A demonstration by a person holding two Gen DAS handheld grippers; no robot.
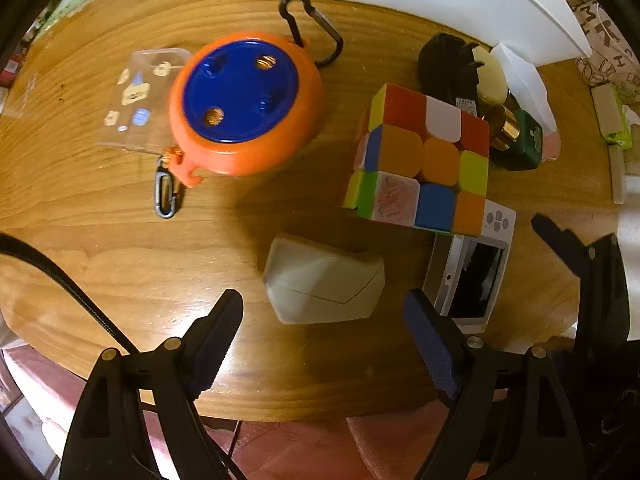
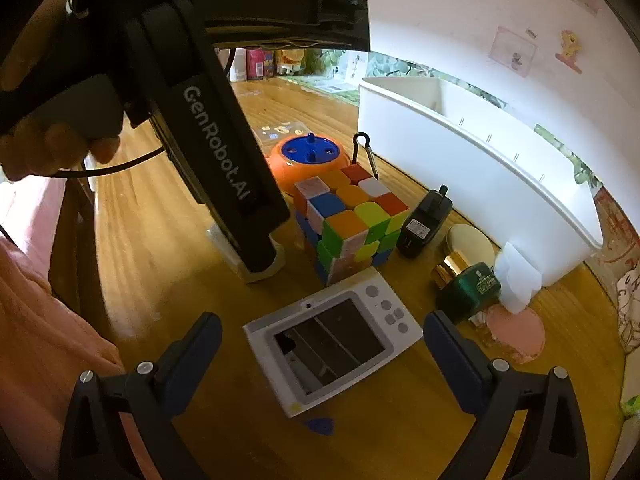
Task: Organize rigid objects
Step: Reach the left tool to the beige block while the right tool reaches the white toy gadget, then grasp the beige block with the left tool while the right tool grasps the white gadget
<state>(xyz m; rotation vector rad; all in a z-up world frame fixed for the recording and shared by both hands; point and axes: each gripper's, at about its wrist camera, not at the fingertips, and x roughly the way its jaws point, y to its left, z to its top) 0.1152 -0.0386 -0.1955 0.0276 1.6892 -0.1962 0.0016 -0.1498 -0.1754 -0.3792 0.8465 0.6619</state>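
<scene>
While both claws are held wide apart and empty, nothing can yet be counted as sorted. The left gripper (image 1: 324, 320) is poised over a pale faceted case (image 1: 324, 278) near the front edge of the wooden table (image 1: 120, 248), its jaws spread either side of the case without touching it. The right gripper (image 2: 322, 344) is lined up on a white handheld screen device (image 2: 334, 336), also near the front edge, with the jaws clear of both its sides.

Everything else is seen loose on the tabletop. A puzzle cube (image 1: 420, 160) is parked just behind the screen device. An orange and blue reel (image 1: 244, 100) with a black carabiner (image 1: 312, 24) lies toward the back, beside a clear sticker-covered sleeve (image 1: 140, 92). Toward the right edge, a black plug adapter (image 2: 426, 220), a gold round lid (image 2: 470, 240), a green bottle (image 2: 468, 290) and a pink disc (image 2: 516, 332) are clustered.

The white bin (image 2: 460, 152) along the back edge is judged the likely destination; the little of its interior that shows looks bare. By that reckoning the job is at its very start: two first picks are being set up, and every item is left to be moved.
</scene>
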